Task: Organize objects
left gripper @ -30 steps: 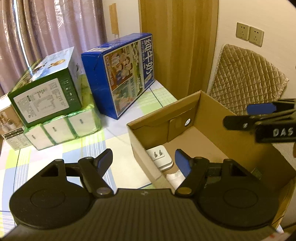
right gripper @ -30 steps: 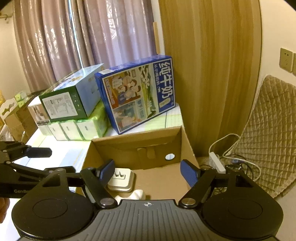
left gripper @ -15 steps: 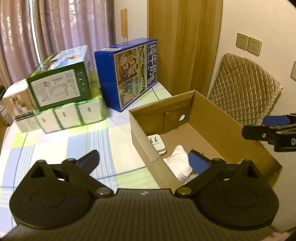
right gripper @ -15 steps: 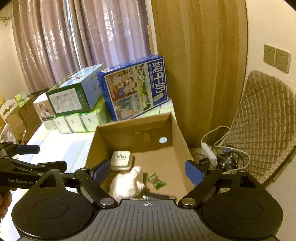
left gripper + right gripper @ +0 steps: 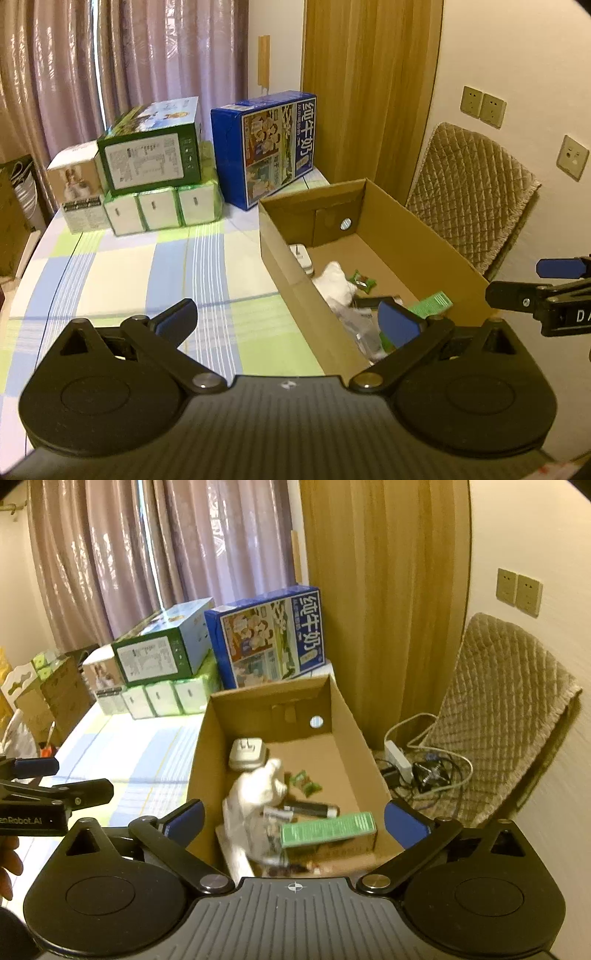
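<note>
An open cardboard box [image 5: 436, 240] [image 5: 347, 720] sits at the right edge of the checked table. It holds a white plug adapter [image 5: 246, 752], a white crumpled cloth [image 5: 255, 794], green candy wrappers [image 5: 304, 781], a black marker [image 5: 308, 808] and a green carton [image 5: 327, 829]. My left gripper [image 5: 286, 325] is open and empty, straddling the box's near left wall. Over the box's near end, my right gripper [image 5: 293, 818] is open too, with nothing held. In each wrist view the other gripper shows at the frame edge.
Stacked at the table's back are a blue milk carton box [image 5: 266, 147], a green box [image 5: 151, 147] on tissue packs [image 5: 159, 208], and a small white box [image 5: 77, 192]. A quilted chair [image 5: 498, 709] and a power strip with cables [image 5: 399, 758] are right of the table.
Both grippers have pulled back and up from the box, bringing more of its contents and the table into view. Both stay open.
</note>
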`<state>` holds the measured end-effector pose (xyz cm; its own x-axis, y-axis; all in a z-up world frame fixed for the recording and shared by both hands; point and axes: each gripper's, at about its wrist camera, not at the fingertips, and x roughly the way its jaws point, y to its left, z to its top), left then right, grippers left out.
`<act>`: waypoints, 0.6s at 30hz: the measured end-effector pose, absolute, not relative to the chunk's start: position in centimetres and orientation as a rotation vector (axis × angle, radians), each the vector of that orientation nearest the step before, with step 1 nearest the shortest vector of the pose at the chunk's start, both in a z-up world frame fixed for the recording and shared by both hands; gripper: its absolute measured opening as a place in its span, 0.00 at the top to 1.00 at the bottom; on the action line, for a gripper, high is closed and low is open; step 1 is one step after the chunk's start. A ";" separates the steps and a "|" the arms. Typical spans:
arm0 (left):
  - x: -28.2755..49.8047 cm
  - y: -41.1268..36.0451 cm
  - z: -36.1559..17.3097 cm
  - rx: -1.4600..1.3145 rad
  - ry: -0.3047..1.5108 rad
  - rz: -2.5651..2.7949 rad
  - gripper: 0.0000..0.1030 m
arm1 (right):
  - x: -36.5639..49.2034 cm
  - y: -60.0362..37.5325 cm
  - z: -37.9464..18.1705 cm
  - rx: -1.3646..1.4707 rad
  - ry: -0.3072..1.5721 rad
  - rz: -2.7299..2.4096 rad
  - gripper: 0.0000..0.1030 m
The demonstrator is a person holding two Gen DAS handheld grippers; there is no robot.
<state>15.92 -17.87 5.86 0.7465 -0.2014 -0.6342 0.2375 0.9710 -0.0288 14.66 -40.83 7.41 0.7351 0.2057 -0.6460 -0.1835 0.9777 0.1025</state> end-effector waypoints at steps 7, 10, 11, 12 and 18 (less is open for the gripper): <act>12.1 -16.8 5.3 0.015 0.724 -0.233 0.01 | 10.6 -40.4 7.5 0.010 0.741 0.214 0.02; 10.3 -16.4 5.1 0.010 0.733 -0.218 0.01 | 9.0 -39.9 7.3 -0.002 0.751 0.208 0.02; 9.7 -16.3 5.0 0.010 0.737 -0.221 0.01 | 8.5 -39.8 7.2 -0.004 0.754 0.207 0.02; 9.2 -16.2 4.9 0.010 0.741 -0.224 0.01 | 8.0 -39.7 7.0 -0.005 0.756 0.203 0.02; 6.3 -15.5 4.7 0.016 0.753 -0.225 0.01 | 5.3 -39.6 5.9 0.024 0.782 0.171 0.02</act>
